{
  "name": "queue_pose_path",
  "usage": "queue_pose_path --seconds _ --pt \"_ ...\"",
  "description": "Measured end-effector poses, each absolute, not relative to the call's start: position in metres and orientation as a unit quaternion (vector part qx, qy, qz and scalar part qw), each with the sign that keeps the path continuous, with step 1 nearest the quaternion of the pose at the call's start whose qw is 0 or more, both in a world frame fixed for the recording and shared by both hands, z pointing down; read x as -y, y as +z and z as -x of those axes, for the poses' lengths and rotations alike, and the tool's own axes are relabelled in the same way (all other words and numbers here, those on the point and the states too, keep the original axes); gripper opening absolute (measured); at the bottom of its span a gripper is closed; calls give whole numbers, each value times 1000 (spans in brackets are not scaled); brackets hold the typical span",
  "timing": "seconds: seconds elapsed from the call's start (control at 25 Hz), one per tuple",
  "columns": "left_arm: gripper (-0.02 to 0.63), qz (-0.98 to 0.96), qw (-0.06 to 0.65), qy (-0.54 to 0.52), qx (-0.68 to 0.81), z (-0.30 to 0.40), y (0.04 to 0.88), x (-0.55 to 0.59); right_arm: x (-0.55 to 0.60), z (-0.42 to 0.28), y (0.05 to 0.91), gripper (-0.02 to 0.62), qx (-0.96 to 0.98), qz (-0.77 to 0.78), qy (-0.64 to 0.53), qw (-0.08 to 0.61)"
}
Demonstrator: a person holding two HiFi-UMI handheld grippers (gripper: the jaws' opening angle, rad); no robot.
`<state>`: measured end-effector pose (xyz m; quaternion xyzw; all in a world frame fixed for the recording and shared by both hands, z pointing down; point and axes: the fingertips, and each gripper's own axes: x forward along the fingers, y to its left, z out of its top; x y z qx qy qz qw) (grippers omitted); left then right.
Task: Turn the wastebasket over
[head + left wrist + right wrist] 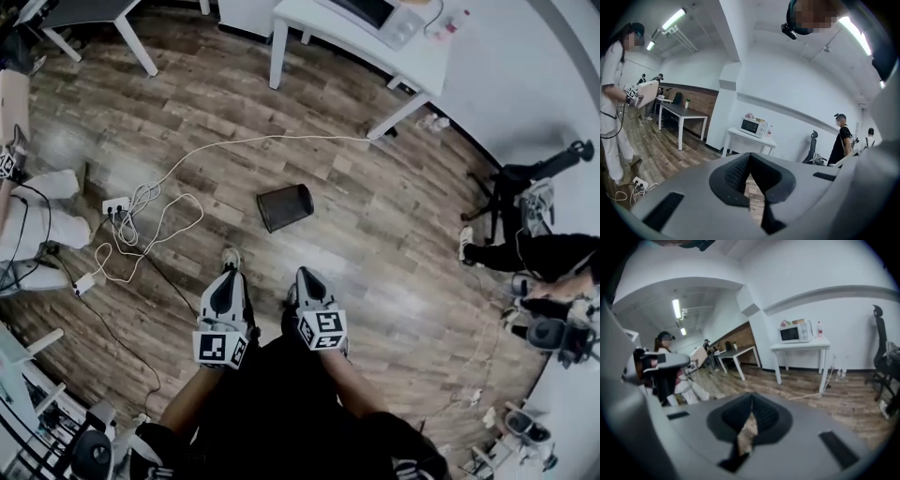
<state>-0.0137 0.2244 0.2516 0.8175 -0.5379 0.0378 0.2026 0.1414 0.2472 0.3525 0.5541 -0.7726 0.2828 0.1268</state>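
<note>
A black mesh wastebasket (285, 206) lies on its side on the wood floor in the head view, its open mouth toward the right. My left gripper (229, 270) and right gripper (304, 275) hover side by side nearer to me, both short of the basket and apart from it. Both are shut with nothing between the jaws. In the left gripper view my left gripper (751, 158) has its tips meeting, with only floor showing in the slit behind them. The right gripper (751, 401) looks the same in its own view. Neither gripper view shows the basket.
A white power strip (116, 204) with looping white cables (159, 220) lies left of the basket. A white table (361, 42) bearing a microwave (380, 17) stands beyond it. People stand at the left (28, 225) and right (539, 253); an office chair (534, 178) is at right.
</note>
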Motion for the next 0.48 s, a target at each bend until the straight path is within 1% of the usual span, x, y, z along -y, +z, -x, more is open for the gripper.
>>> queue_pose_path --seconds 0.2,0.48 --pt "35 -836 215 49 502 35 279 -170 -205 -119 397 32 741 -586 296 142" --pt "35 -835 248 47 488 63 327 -114 -168 -91 491 35 698 -606 327 195"
